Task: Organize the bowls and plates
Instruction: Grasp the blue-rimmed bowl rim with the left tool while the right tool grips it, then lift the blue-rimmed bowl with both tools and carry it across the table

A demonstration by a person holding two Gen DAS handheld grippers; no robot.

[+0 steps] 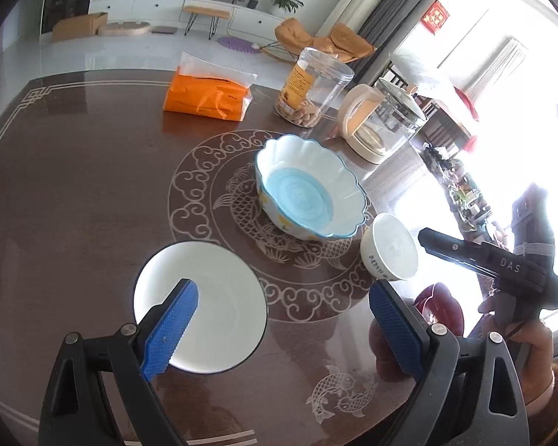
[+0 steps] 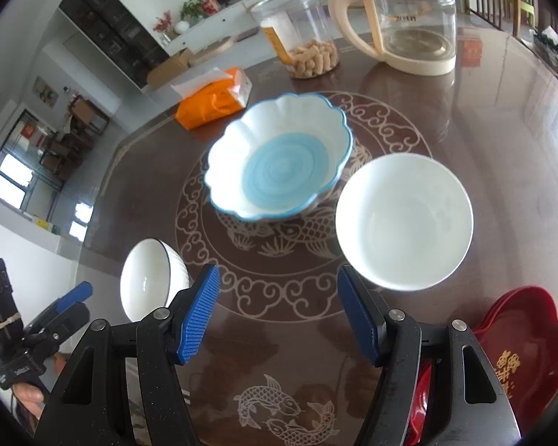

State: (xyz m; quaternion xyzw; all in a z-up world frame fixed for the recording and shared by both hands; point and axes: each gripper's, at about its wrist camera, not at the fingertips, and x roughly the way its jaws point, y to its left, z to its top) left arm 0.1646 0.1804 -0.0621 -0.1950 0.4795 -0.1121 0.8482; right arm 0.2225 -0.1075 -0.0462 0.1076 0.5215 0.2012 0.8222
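Note:
A scalloped blue-rimmed bowl [image 1: 308,189] sits at the centre of the brown round table [image 1: 74,186]; it also shows in the right wrist view [image 2: 279,163]. A white bowl [image 1: 201,308] with a dark rim sits near my open left gripper [image 1: 282,319], whose left finger overlaps it. A plain white bowl [image 2: 403,223] sits right of the scalloped bowl, just ahead of my open, empty right gripper [image 2: 279,312]. Red plates [image 2: 528,353] lie stacked at the near right. The right gripper [image 1: 476,256] also shows in the left wrist view, beside the small white bowl [image 1: 390,247].
An orange tissue pack [image 1: 208,93], a clear jar of snacks [image 1: 312,89] and a glass kettle with a cream handle [image 1: 383,122] stand at the table's far side. The left gripper [image 2: 70,301] shows at the lower left of the right wrist view.

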